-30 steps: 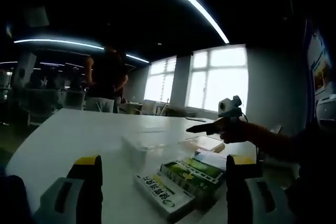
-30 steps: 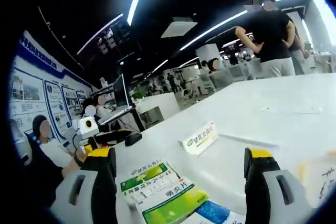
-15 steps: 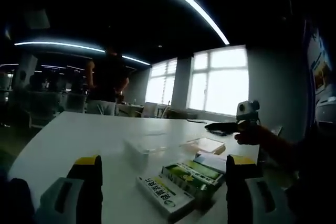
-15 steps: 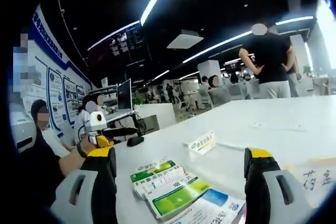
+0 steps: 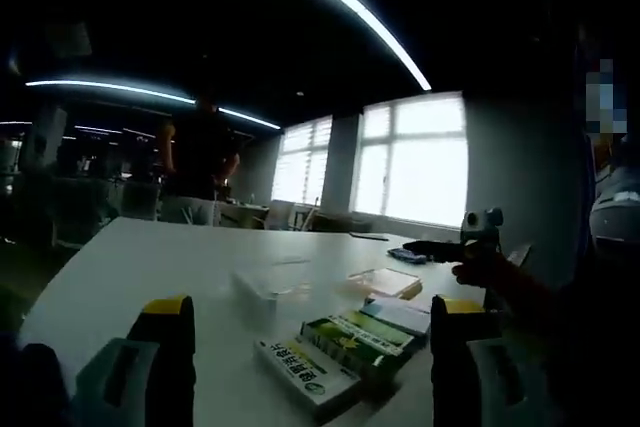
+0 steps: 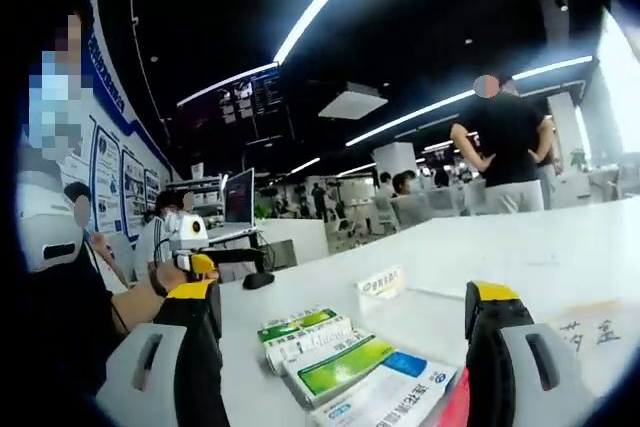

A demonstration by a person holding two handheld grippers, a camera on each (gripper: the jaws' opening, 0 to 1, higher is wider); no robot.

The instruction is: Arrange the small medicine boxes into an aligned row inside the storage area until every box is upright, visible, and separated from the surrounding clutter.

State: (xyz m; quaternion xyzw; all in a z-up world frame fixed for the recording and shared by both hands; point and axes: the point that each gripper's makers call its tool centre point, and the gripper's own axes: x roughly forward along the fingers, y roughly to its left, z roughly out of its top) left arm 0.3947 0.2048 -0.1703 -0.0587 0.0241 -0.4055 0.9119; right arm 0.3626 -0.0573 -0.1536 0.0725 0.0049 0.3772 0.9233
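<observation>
L tool (image 5: 310,347): I see jaws apart — nothing gripped.
R tool (image 6: 345,337): spread too, empty.
Med boxes (image 6: 340,367): lying flat, overlapping, near desk (image 6: 560,257) edge.

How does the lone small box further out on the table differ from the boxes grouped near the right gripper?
The lone box stands apart on the white table; the grouped boxes overlap each other. The lone box looks smaller and mostly white; the grouped boxes show green and blue faces. Both carry printed labels.
</observation>
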